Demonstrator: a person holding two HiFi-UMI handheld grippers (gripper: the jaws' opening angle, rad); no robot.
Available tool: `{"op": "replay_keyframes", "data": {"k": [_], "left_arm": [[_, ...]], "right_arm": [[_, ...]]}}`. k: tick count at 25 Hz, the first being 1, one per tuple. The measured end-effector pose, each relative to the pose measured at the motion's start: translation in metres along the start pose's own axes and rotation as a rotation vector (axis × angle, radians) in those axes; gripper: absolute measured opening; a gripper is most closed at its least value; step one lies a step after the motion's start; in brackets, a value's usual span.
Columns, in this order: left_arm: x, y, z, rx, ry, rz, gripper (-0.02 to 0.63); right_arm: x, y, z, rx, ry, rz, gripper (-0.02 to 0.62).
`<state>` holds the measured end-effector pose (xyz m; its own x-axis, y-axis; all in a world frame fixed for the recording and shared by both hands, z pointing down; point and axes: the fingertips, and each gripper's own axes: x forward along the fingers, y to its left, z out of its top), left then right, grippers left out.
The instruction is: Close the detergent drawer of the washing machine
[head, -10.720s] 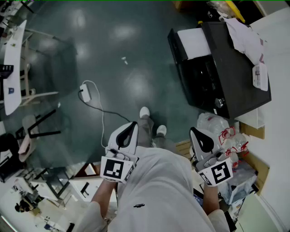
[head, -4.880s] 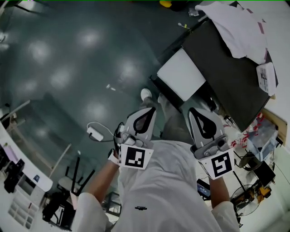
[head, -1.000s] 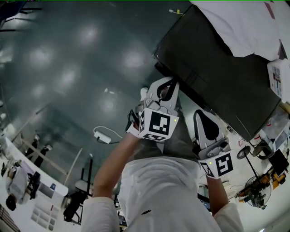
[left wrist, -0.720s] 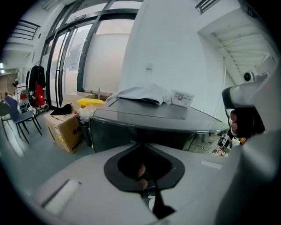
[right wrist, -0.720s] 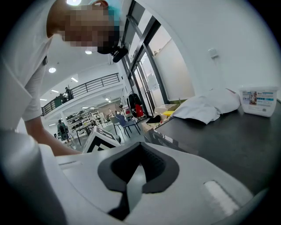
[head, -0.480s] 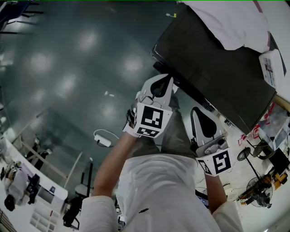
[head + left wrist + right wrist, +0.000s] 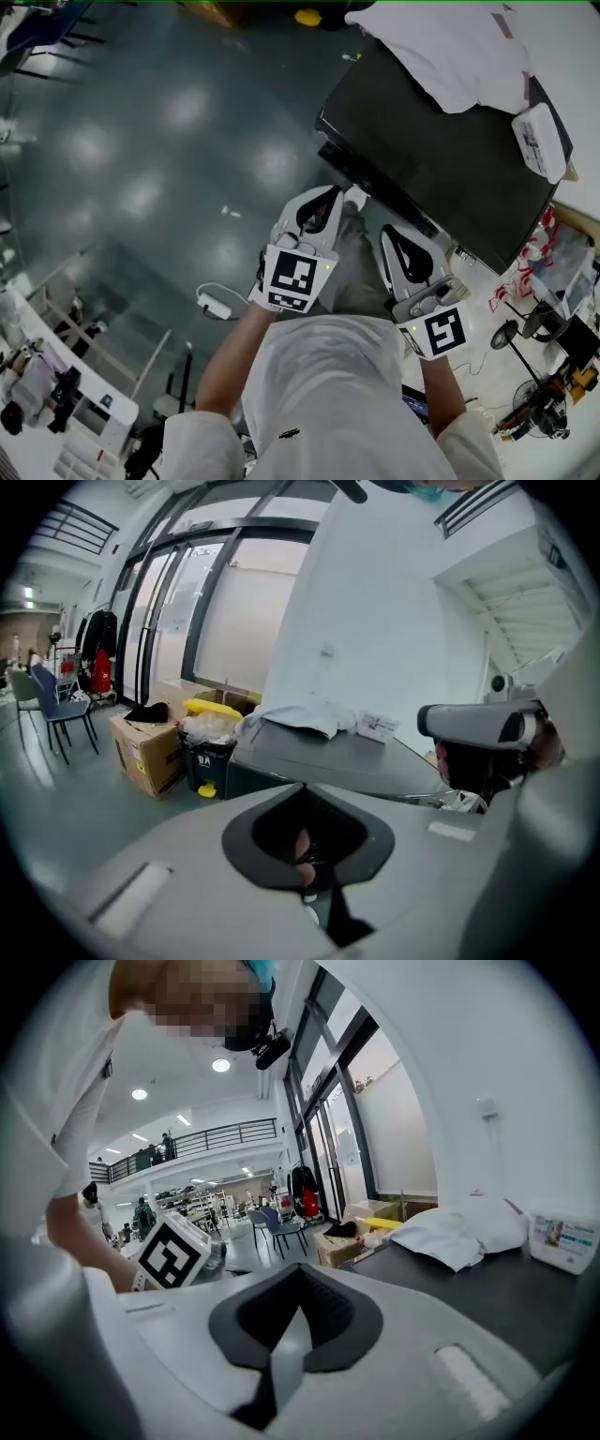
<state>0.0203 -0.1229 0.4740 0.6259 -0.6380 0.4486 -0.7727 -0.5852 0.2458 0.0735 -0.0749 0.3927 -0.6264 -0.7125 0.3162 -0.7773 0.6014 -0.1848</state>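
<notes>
The washing machine (image 7: 441,159) stands at the upper right of the head view, seen from above as a dark top with its front edge (image 7: 370,187) facing me. No drawer juts from that front; the drawer's face is hidden from this angle. My left gripper (image 7: 336,191) is shut and empty, its tips just short of the front edge. Beside it, my right gripper (image 7: 387,232) is also shut and empty. In the left gripper view the left gripper (image 7: 302,787) points over the machine's grey top (image 7: 328,757). The right gripper (image 7: 298,1267) looks across the same top (image 7: 487,1288).
A white cloth (image 7: 450,47) and a white packet (image 7: 539,141) lie on the machine. A cardboard box (image 7: 145,752) and a black bin (image 7: 206,757) stand beyond it. A white adapter with cable (image 7: 214,302) lies on the floor at the left. Plastic bags (image 7: 553,253) crowd the right.
The white drawer that jutted from the machine's front 4.9 s ago no longer shows. Over the last second my left gripper has drawn back from the front edge, towards me.
</notes>
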Motion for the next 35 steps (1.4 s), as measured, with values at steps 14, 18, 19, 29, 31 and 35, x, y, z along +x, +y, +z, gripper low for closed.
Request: {"op": "replay_keyframes", "data": {"k": [14, 18, 19, 29, 31, 35], "left_arm": [[-0.098, 0.009, 0.054, -0.092, -0.146, 0.097, 0.017], [-0.127, 0.013, 0.078, -0.085, -0.201, 0.132, 0.017], [-0.133, 0.015, 0.085, -0.08, -0.21, 0.139, 0.017], [-0.19, 0.025, 0.122, -0.058, -0.276, 0.22, 0.017], [-0.199, 0.026, 0.127, -0.059, -0.296, 0.238, 0.017], [-0.213, 0.024, 0.136, -0.057, -0.331, 0.247, 0.017]], "right_arm": [[-0.009, 0.02, 0.064, -0.133, -0.044, 0.009, 0.002], [-0.017, 0.023, 0.08, -0.134, -0.058, -0.008, 0.002], [-0.019, 0.023, 0.084, -0.134, -0.062, -0.013, 0.002], [-0.039, 0.029, 0.118, -0.155, -0.137, -0.062, 0.002], [-0.042, 0.03, 0.123, -0.159, -0.151, -0.067, 0.002], [-0.047, 0.033, 0.132, -0.17, -0.18, -0.077, 0.002]]}}
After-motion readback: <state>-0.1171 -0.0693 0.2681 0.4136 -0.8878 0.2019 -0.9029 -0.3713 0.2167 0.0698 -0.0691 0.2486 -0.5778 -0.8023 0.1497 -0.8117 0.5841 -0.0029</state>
